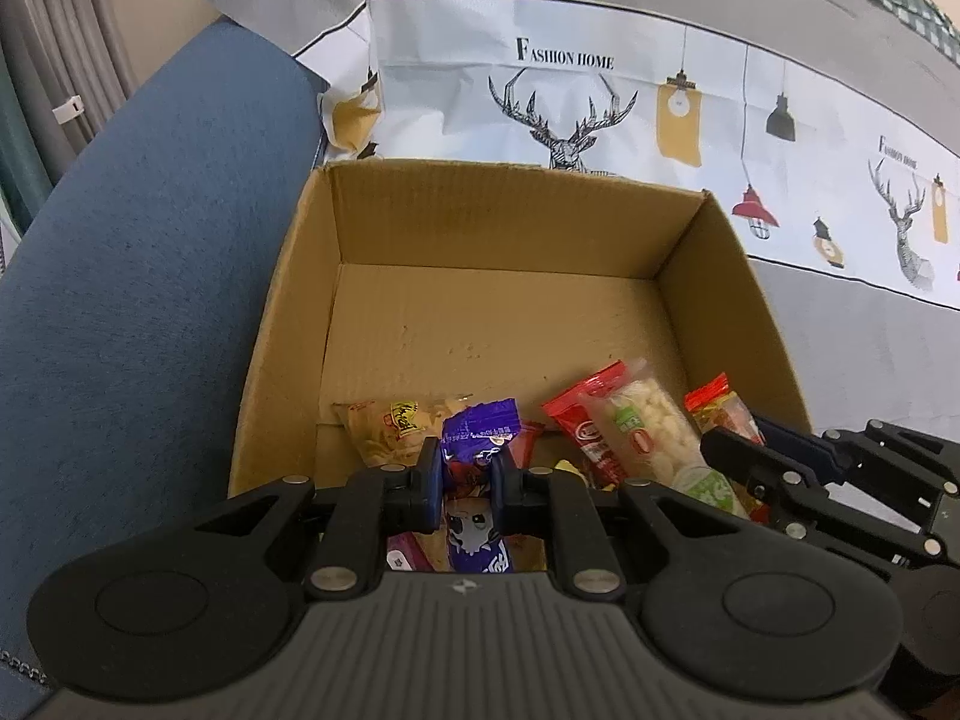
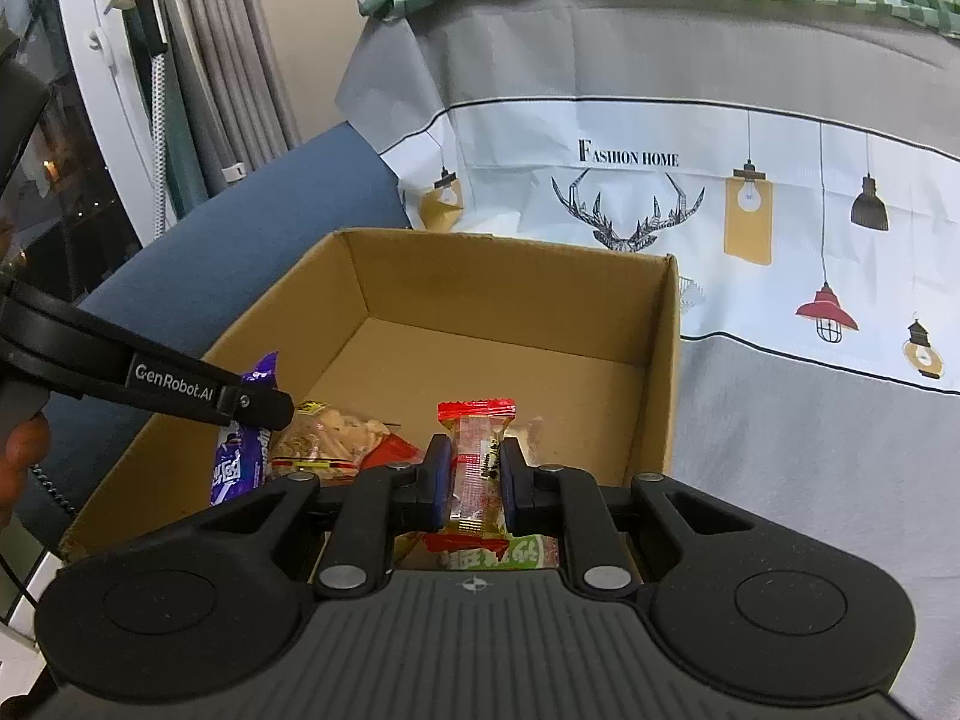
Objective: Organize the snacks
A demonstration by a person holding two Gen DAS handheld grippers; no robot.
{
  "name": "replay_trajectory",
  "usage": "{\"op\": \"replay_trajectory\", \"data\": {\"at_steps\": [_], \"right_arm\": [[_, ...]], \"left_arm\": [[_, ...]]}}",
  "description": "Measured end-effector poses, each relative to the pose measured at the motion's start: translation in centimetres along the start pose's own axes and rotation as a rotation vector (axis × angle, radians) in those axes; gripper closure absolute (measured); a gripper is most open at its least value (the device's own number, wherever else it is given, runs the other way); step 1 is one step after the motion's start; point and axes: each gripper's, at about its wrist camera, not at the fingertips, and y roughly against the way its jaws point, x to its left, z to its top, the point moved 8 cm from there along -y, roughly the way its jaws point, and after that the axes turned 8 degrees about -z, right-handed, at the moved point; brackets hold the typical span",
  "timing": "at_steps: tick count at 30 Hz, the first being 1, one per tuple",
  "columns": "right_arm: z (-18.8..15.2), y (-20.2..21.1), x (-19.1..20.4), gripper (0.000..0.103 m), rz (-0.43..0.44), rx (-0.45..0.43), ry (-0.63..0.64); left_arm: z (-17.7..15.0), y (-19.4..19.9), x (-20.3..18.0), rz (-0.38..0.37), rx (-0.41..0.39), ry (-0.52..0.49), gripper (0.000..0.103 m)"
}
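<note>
Left gripper [image 1: 467, 474] jaws pinched a light, crinkly purple packet [image 1: 477, 438] mid-body; right gripper [image 2: 474, 477] jaws gripped a soft red packet [image 2: 477, 456] at the box's [image 2: 671, 360] 6 o'clock.

Black tool [image 1: 468, 483], blue pads [image 1: 431, 474]

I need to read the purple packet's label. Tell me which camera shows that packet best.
The left wrist view: the purple packet sits dead centre, clamped in the left tool, with its printed face towards the lens. In the right wrist view the packet appears side-on at the left, partly covered by that tool's finger.
</note>
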Motion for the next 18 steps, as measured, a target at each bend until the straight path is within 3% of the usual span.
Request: {"op": "replay_trajectory", "data": {"at_steps": [2,3,5,6,7,8,12,18], "right_arm": [[0.1,-0.5,-0.1,0.085,-0.004,0.003,0.001],[0.2,-0.8,-0.1,0.085,-0.006,0.004,0.001],[0.3,-1.2,-0.3,0.077,-0.009,0.012,0.001],[0.3,-1.3,-0.3,0.067,-0.008,0.017,-0.003],[0.4,-1.3,-0.4,0.041,-0.005,0.021,-0.009],[0.5,-1.1,-0.5,0.022,-0.003,0.017,-0.013],[-0.1,0.7,-0.4,0.014,-0.011,0.018,0.021],[-2.5,5.5,0.5,0.007,0.005,0.045,0.016]], "left_arm": [[0.1,-0.4,0.2,0.003,0.001,-0.003,0.082],[0.2,-0.5,0.2,0.012,-0.005,-0.01,0.075],[0.5,-0.2,0.4,0.057,-0.024,-0.023,0.004],[0.6,0.2,0.5,0.083,-0.048,-0.024,0.002],[0.7,0.7,0.6,0.102,-0.073,-0.026,0.0],[0.5,1.1,0.7,0.116,-0.079,-0.028,0.0],[-1.1,2.2,0.9,0.114,-0.027,0.016,0.0],[-5.2,6.6,-0.6,0.112,-0.045,0.03,0.0]]}}
